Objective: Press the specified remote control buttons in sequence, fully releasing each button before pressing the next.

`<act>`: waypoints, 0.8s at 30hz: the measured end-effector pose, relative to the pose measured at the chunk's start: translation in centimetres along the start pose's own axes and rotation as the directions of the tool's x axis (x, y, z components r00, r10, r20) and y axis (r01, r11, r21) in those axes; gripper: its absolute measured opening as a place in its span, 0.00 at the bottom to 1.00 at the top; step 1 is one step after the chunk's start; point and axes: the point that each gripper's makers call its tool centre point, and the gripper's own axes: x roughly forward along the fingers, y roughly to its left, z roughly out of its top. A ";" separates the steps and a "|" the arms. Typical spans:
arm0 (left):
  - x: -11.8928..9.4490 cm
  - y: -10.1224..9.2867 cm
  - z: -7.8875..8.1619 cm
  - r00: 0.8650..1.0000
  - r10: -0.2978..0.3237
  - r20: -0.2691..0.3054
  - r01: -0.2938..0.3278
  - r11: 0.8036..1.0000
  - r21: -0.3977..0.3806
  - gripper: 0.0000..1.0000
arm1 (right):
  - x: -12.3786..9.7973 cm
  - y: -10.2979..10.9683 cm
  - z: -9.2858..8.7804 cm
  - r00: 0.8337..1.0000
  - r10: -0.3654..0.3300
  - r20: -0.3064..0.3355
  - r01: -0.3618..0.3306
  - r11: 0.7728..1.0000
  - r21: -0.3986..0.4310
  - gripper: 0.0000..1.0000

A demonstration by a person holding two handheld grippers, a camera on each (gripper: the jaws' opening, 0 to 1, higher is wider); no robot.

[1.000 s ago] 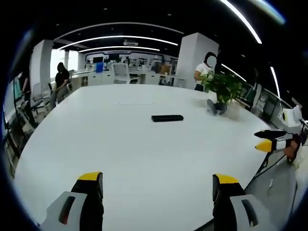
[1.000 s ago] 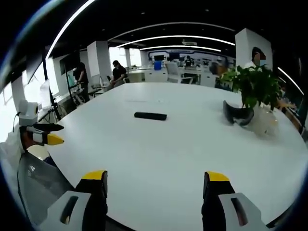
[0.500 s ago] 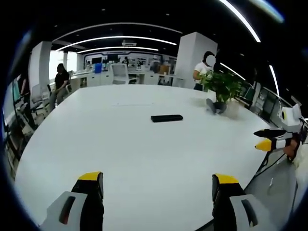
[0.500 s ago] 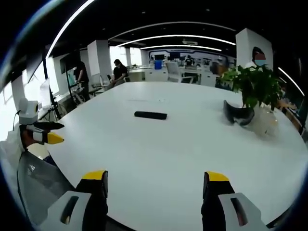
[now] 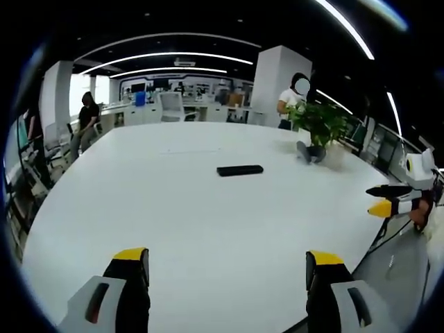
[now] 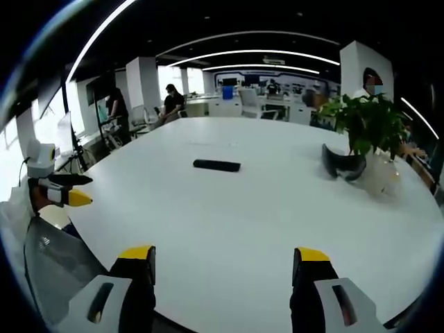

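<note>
Table (image 5: 173, 208), large, white, oval, spans both my views. Leafy green potted plant (image 6: 371, 125) sits near its far edge. Slim black rectangular remote control (image 5: 239, 170) lies flat mid-table, well apart from both tongs. My left gripper (image 5: 225, 267) and right gripper (image 6: 222, 263) hover wide open, holding nothing

Black remote (image 5: 239, 170) on white table (image 5: 194, 208); yellow-tipped black left gripper (image 5: 229, 267) and right gripper (image 6: 225, 263); green plant (image 6: 368, 121).
</note>
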 end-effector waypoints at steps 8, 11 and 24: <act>-0.2 0.1 0.0 1.000 0.000 -0.001 0.000 1.000 0.001 0.97 | 0.0 0.1 0.0 1.000 0.002 -0.001 -0.002 1.000 -0.002 0.80; -0.2 0.2 0.1 1.000 0.000 0.001 0.000 1.000 0.004 0.97 | 0.0 0.1 -0.1 1.000 0.003 -0.004 -0.003 1.000 -0.003 0.80; -0.1 0.1 0.2 1.000 -0.004 -0.006 0.004 1.000 0.014 0.97 | -0.1 -0.1 -0.1 1.000 -0.005 -0.003 0.005 1.000 -0.001 0.80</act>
